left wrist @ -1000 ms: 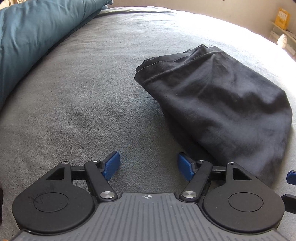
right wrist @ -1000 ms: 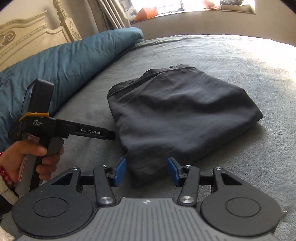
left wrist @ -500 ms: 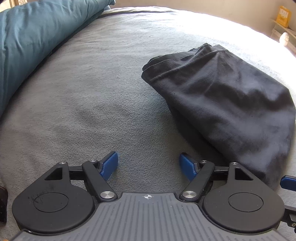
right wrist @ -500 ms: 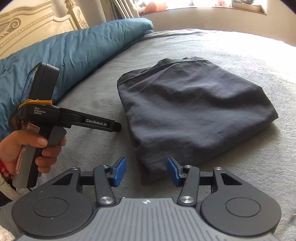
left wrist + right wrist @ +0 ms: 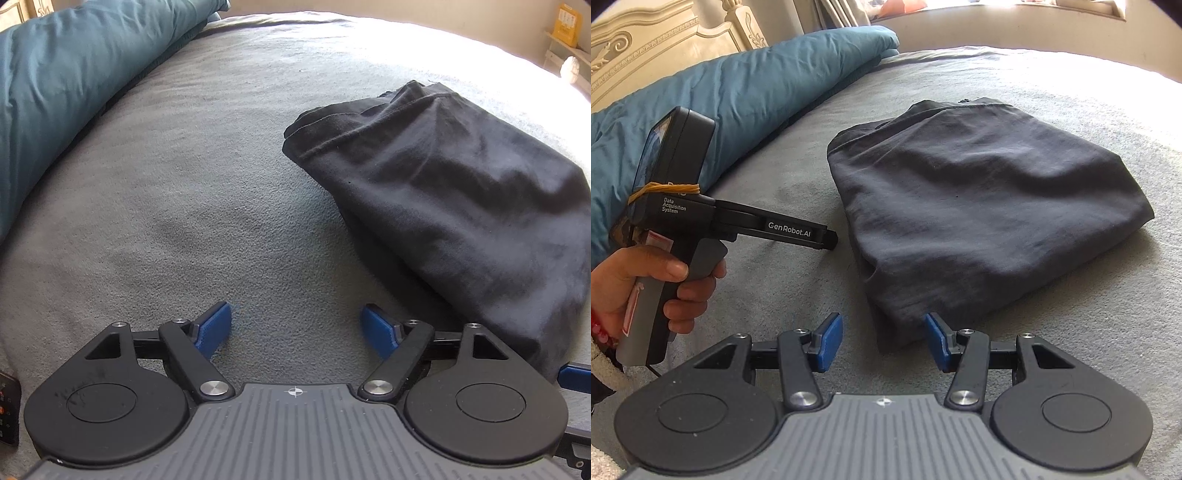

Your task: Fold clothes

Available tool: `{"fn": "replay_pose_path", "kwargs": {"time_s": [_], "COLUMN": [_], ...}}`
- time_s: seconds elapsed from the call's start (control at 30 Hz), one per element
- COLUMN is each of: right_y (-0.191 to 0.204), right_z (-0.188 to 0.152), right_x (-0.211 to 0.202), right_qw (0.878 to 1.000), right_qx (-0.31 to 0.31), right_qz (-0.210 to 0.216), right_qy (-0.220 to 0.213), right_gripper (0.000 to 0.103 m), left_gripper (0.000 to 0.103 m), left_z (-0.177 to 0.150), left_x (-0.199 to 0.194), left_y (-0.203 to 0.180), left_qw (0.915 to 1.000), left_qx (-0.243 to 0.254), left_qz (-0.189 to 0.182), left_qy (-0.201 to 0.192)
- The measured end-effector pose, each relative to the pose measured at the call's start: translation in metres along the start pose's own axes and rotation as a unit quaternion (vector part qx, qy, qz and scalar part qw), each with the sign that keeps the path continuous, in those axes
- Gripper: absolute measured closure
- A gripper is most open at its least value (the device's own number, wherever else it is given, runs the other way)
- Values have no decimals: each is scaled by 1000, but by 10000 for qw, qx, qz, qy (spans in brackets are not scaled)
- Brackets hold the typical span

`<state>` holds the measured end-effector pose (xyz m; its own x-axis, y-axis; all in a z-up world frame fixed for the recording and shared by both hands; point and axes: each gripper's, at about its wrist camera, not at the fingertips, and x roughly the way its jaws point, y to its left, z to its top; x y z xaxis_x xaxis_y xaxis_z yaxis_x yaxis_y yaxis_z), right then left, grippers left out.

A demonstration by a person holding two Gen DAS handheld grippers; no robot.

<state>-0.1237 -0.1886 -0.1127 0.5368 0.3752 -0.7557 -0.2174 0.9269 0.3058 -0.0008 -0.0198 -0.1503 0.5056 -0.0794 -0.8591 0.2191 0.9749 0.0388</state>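
Here: left gripper (image 5: 295, 328) and right gripper (image 5: 883, 341) both released, empty — folded dark garment (image 5: 979, 206) on grey bed (image 5: 184, 184).

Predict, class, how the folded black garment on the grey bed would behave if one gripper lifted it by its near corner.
The black garment is soft, creased cloth in loose layers, so it would probably droop and unfold. It looks thin, so likely light. Pushed across the fuzzy grey blanket, it would probably bunch rather than slide.

The folded garment (image 5: 979, 206) looks plain charcoal-black, the bed (image 5: 207, 177) grey, the duvet (image 5: 768, 92) at ten o'clock teal, the claw pads (image 5: 827, 341) blue.
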Motion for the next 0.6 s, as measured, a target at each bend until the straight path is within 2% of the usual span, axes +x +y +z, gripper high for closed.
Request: {"fn": "replay_pose_path", "kwargs": {"time_s": [0.2,0.33,0.47,0.6], "right_y": [0,-2,-3,-2], "right_z": [-2,-3,-5,-6], "right_x": [3,5,6,6], "right_qw": [10000,10000,10000,10000], "right_qx": [0,16,33,39], "right_qz": [6,14,17,18], "right_qy": [41,68,87,90], "right_gripper": [51,51,51,51], "left_gripper": [18,14,5,3], "left_z": [-4,-10,-14,-16], "left_x": [4,2,0,-3], "left_y": [10,13,15,19], "left_qw": [9992,9985,9974,9959], "left_qx": [-329,-388,-485,-615], "left_qz": [-246,-355,-453,-522], "left_qy": [-3,-152,-286,-400]}}
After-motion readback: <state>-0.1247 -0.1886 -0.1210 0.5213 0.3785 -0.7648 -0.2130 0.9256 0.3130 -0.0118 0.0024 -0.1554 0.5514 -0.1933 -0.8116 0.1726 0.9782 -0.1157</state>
